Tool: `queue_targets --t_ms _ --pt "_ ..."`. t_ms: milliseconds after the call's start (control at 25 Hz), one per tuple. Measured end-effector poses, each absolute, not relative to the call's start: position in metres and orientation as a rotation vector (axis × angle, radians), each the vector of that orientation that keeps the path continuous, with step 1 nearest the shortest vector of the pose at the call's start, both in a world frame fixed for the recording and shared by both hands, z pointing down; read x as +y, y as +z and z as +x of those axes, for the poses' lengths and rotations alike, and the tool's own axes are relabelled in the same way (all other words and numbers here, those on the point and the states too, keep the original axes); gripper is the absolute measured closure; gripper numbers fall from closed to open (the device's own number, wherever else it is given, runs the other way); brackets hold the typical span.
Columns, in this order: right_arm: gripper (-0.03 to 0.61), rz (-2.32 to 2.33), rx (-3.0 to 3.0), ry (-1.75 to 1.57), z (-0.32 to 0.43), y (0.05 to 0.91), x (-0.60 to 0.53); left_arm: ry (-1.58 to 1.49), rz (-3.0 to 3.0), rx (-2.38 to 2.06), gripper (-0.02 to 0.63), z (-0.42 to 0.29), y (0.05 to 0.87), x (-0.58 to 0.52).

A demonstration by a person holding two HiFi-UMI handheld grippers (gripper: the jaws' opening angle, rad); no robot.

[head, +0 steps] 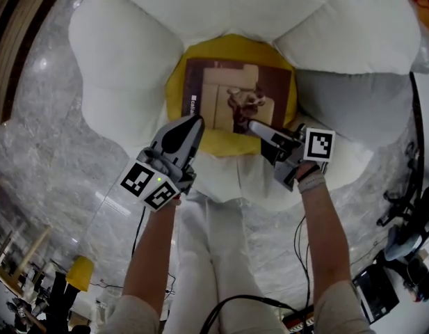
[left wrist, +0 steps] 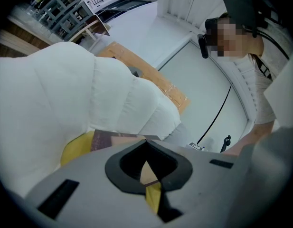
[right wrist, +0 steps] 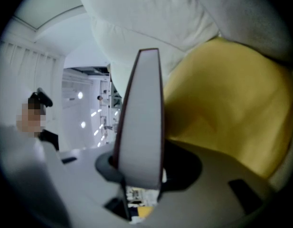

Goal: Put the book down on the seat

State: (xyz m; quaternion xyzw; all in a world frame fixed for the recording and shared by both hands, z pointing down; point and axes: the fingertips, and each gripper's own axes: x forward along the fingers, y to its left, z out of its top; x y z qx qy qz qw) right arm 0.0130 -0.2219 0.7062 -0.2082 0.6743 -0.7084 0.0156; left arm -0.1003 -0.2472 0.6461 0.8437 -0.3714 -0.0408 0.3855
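**Near to far.** Left tongs [head: 192,125]: jaws together, nothing held, tip over the near edge of the yellow seat [head: 174,82]. Right tongs [head: 259,127]: clamped on the near right corner of the book [head: 228,92], over the same near edge of the seat. In the right gripper view the pale page edge stands between the jaws. The book lies cover up across the middle of the seat; whether it rests on the seat cannot be told. White petal-shaped cushions [head: 124,54] ring the seat at its sides and far edge.
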Motion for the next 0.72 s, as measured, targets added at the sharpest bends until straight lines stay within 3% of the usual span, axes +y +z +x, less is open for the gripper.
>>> queue_targets --t_ms 720 --pt "0.417 -0.739 1.878 -2.320 0.022 0.741 -0.224 -0.121 2.114 -0.959 0.589 -0.103 0.654 -0.244"
